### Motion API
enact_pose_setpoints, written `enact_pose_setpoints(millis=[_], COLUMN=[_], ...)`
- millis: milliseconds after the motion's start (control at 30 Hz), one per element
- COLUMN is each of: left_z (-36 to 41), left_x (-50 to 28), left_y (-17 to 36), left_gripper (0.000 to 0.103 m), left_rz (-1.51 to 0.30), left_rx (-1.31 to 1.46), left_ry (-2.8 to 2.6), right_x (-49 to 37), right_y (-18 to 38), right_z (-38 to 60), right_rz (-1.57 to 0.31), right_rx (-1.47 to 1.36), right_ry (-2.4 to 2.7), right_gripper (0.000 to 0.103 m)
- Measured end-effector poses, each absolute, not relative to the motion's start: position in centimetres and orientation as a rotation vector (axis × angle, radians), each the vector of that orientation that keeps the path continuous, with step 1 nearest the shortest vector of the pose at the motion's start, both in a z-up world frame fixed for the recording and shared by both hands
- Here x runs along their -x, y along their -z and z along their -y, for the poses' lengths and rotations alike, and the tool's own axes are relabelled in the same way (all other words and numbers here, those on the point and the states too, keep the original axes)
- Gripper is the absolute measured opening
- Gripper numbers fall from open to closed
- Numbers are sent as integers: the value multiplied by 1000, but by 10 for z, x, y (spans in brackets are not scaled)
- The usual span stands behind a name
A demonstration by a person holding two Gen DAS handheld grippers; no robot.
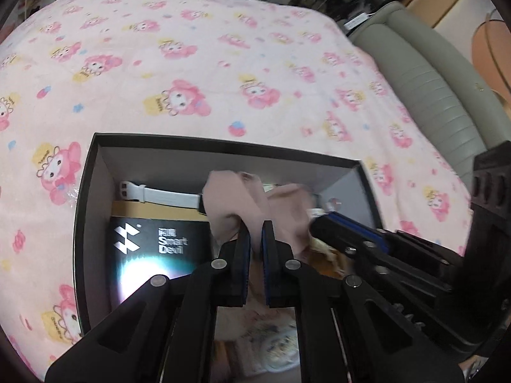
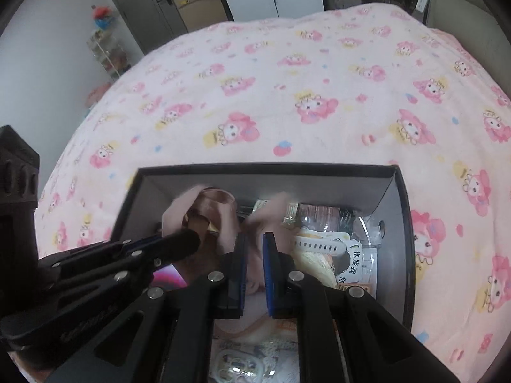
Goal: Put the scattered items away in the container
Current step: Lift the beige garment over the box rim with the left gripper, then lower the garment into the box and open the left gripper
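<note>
A black open box (image 1: 83,191) (image 2: 407,223) sits on the bed and holds several items. My left gripper (image 1: 255,233) is shut on a pink cloth (image 1: 236,198) and holds it over the box. My right gripper (image 2: 254,245) is shut on the same pink cloth (image 2: 223,220) further right; it shows in the left wrist view (image 1: 322,223) too. In the box lie a black "Smart Devil" package (image 1: 159,242), a white watch strap (image 1: 166,196) (image 2: 319,244), snack packets (image 2: 319,214) and a labelled plastic bag (image 2: 357,261).
The bed is covered by a pink cartoon-print blanket (image 1: 223,63) (image 2: 319,95). A grey padded headboard (image 1: 431,89) runs along the right. A dark cabinet (image 2: 143,6), cardboard box and shelf stand beyond the bed.
</note>
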State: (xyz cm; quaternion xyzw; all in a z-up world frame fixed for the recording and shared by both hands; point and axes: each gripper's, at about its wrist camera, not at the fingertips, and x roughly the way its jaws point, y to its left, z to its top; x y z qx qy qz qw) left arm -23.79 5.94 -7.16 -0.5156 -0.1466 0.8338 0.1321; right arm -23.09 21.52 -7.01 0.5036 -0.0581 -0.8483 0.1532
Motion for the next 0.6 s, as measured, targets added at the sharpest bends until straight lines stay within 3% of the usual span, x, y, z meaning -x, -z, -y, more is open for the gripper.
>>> enact_pose_setpoints(millis=[100, 233, 367, 467, 600], left_z=[-55, -41, -47, -64, -95], left_x=[244, 240, 222, 224, 240], left_y=[82, 81, 65, 72, 101], left_gripper=[6, 23, 25, 27, 27], left_rz=[398, 464, 434, 524, 334], left_rx=[1570, 1591, 1489, 1532, 1715], left_ry=[-2459, -2489, -2500, -2225, -2178], right_x=[237, 242, 238, 234, 232], right_y=[82, 95, 81, 69, 73], right_z=[-223, -237, -260, -269, -262], right_rz=[177, 194, 304, 365, 304], right_rx=[-1492, -1567, -1532, -1489, -1538], right_ry=[2433, 2453, 2511, 2518, 2495], right_gripper=[9, 10, 13, 13, 13])
